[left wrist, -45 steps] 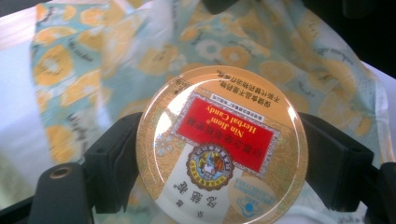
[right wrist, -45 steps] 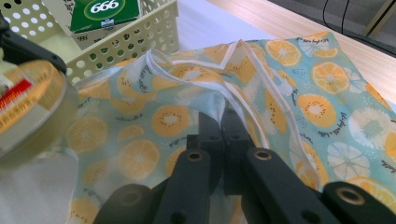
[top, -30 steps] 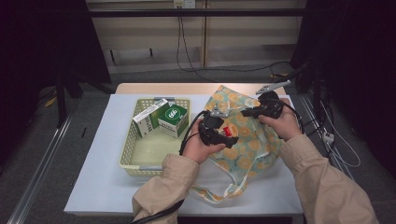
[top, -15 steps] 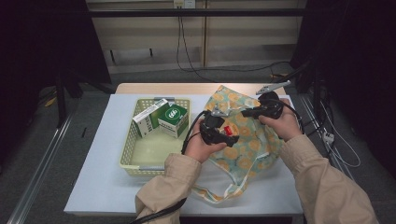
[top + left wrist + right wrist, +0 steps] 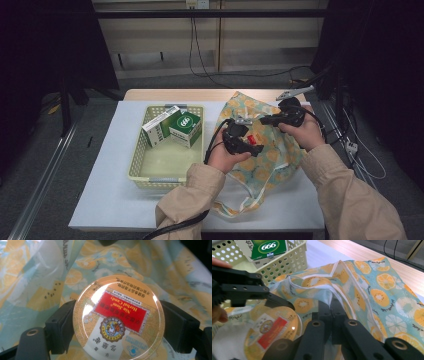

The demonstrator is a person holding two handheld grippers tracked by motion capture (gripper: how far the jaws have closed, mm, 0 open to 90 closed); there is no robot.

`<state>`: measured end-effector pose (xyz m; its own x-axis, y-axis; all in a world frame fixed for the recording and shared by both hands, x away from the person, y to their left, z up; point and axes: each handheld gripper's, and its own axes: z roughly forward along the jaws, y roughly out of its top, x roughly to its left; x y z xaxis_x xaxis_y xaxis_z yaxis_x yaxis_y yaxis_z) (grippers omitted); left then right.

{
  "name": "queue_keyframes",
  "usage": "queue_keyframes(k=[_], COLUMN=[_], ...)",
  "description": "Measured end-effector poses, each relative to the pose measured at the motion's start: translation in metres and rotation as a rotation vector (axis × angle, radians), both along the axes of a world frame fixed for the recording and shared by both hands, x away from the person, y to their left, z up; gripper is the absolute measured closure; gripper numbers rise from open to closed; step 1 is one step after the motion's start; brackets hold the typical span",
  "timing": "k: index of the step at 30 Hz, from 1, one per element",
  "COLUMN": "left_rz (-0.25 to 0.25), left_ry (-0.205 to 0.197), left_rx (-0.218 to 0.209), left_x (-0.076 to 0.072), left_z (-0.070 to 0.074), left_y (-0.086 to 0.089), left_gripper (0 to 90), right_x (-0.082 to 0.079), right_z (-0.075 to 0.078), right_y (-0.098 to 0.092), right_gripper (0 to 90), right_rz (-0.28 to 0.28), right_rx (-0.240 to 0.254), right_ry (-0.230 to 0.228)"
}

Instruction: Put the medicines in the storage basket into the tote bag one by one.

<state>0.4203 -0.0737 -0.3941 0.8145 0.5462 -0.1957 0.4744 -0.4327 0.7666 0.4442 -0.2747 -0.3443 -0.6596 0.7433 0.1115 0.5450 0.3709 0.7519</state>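
From the high view, the left tool (image 5: 248, 144) carries a round candy tin (image 5: 252, 139) over the fruit-print bag (image 5: 280, 155) on the desk (image 5: 100, 200), while the right tool (image 5: 267, 120) lifts the bag's rim, apparently so the mouth gapes for the tin; two boxes stay in the basket (image 5: 141, 170). In the left gripper view, the jaws pinch the tin (image 5: 118, 317) by its sides, label up. In the right gripper view, the jaws press together on the bag's hem (image 5: 329, 297), the tin (image 5: 272, 332) just beside.
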Motion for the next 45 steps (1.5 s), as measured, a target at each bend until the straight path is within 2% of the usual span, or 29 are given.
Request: queue_keyframes(k=[7, 9, 10, 11, 15, 18, 25, 27, 30, 35, 36, 37, 39, 43, 45], left_rz=[0.005, 0.026, 0.018, 0.034, 0.151, 0.127, 0.091, 0.088, 0.056, 0.027, 0.048, 0.016, 0.013, 0.022, 0.02], left_ry=[0.01, 0.0, 0.009, -0.001, -0.064, -0.065, -0.032, -0.038, -0.026, -0.037, -0.053, -0.04, -0.04, -0.052, -0.063], left_rx=[0.022, 0.039, 0.036, 0.04, -0.007, 0.016, 0.003, 0.0, 0.012, 0.01, 0.029, 0.009, 0.004, 0.004, 0.03], left_x=[0.012, 0.017, 0.021, 0.025, 0.05, 0.056, 0.043, 0.036, 0.026, 0.011, 0.008, 0.008, 0.006, 0.004, 0.006], left_z=[-0.011, -0.014, -0.015, -0.015, -0.011, -0.009, -0.006, -0.003, 0.002, 0.014, 0.016, 0.018, 0.024, 0.033, 0.035], left_y=[-0.006, -0.009, -0.01, -0.011, -0.013, -0.014, -0.001, 0.004, 0.013, 0.03, 0.032, 0.037, 0.044, 0.06, 0.068], left_gripper=[20.5, 20.5, 20.5, 20.5, 20.1, 17.5, 16.9, 17.0, 15.8, 14.9, 14.6, 14.6, 14.5, 13.8, 13.6], right_x=[0.001, 0.002, 0.002, 0.002, 0.004, 0.005, 0.003, 0.001, -0.001, -0.003, -0.003, -0.004, -0.004, -0.005, -0.005], right_z=[-0.001, 0.0, 0.001, 0.001, 0.002, 0.0, -0.002, -0.002, -0.002, -0.004, -0.005, -0.006, -0.008, -0.012, -0.014], right_y=[0.003, 0.002, 0.002, 0.001, 0.001, 0.001, 0.002, 0.004, 0.007, 0.009, 0.009, 0.009, 0.01, 0.012, 0.012], right_gripper=[90.0, 90.0, 90.0, 90.0, 90.0, 90.0, 90.0, 90.0, 90.0, 90.0, 90.0, 90.0, 90.0, 90.0, 90.0], right_rz=[0.016, 0.016, 0.017, 0.017, 0.007, 0.002, -0.009, -0.008, -0.003, -0.018, -0.019, -0.018, -0.021, -0.015, -0.012], right_rx=[0.008, 0.01, 0.014, 0.015, 0.025, 0.026, 0.02, 0.011, -0.001, -0.003, -0.009, -0.011, -0.011, -0.016, -0.013], right_ry=[-0.001, -0.002, -0.001, -0.002, 0.0, 0.005, 0.013, 0.015, 0.01, 0.011, 0.013, 0.015, 0.018, 0.023, 0.023])
